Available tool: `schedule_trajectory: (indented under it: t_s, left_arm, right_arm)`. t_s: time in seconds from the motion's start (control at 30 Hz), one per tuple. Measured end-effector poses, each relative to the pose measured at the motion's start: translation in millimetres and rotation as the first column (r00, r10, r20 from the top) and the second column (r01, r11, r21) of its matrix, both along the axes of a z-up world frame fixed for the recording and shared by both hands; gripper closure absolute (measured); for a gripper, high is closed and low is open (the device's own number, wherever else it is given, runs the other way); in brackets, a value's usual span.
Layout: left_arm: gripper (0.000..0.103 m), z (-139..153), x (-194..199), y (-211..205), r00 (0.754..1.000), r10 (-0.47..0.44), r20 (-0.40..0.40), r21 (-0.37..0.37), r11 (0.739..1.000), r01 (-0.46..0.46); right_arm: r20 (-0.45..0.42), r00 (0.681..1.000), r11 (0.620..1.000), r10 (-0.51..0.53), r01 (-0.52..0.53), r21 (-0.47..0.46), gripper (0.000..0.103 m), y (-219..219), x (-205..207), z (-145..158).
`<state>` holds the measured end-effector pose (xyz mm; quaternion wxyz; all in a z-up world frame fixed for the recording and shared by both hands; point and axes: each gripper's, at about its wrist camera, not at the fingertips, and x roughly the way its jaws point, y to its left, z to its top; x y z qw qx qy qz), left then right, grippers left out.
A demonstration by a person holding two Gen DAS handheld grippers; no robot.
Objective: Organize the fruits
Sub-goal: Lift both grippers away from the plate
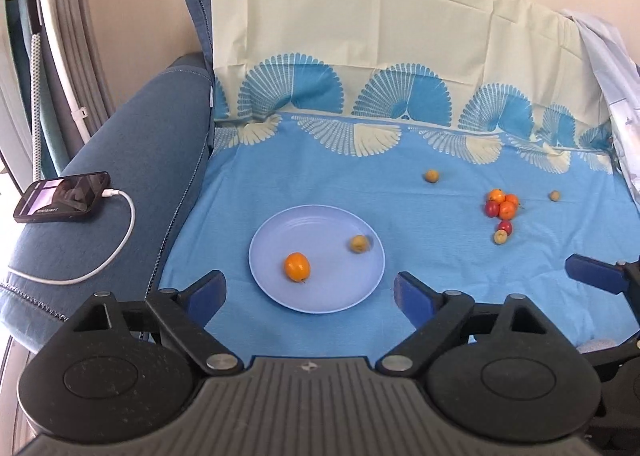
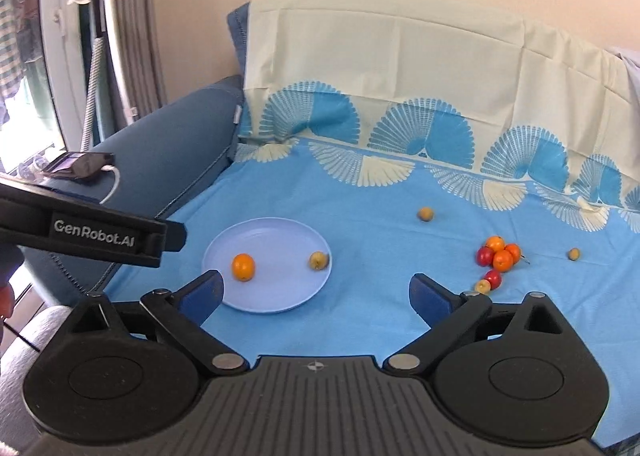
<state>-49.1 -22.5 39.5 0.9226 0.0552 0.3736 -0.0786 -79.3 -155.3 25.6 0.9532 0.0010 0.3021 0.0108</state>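
Fingers on both left gripper (image 1: pixel 310 290) and right gripper (image 2: pixel 316 292) spread, empty; plate (image 1: pixel 320 296) holds two fruits, so approach fruit cluster (image 2: pixel 498 252) from above, pinching one gently.

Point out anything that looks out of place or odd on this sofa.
Most fruit lies loose on the blue sheet, not on the plate: a cluster at right and strays beyond. The yellow fruit on the plate looks motion-blurred, perhaps rolling. A charging phone sits on the armrest. Nothing looks damaged.

Left hand-held gripper (image 1: pixel 310 292) jaws wide apart, right hand-held gripper (image 2: pixel 316 294) likewise
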Motion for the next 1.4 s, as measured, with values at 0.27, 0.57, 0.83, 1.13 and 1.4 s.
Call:
schedule_trajectory:
  t_s: [0.27, 0.57, 0.83, 1.13, 1.4]
  left_arm:
    - [0.009, -6.8, 0.9, -0.2, 1.000, -0.004, -0.030, 0.012, 1.000, 0.004]
    - [0.009, -15.8, 17.8, -5.6, 0.998, 0.002, -0.060, 0.026, 1.000, -0.001]
    - [0.009, -22.5, 31.0, -20.6, 0.997, -0.017, -0.077, 0.045, 0.999, 0.020]
    - [0.009, -40.4, 56.9, -58.2, 0.992, -0.054, -0.117, 0.087, 0.994, 0.065]
    - [0.009, -60.3, 85.1, -104.7, 0.983, -0.108, -0.151, 0.110, 0.986, 0.125]
  right_arm:
    - [0.013, 1.000, 1.000, 0.009, -0.009, -0.003, 0.002, 5.3, -13.3, 4.6]
    - [-0.007, 1.000, 1.000, 0.005, -0.005, 0.017, 0.001, -1.4, -4.7, -0.4]
    - [-0.053, 0.998, 0.998, -0.021, 0.024, 0.064, 0.001, -14.8, 6.8, -10.9]
    - [-0.109, 0.990, 0.990, -0.086, 0.097, 0.100, 0.001, -48.5, 19.2, -23.9]
    - [-0.159, 0.971, 0.967, -0.178, 0.202, 0.154, 0.001, -99.5, 33.7, -45.9]
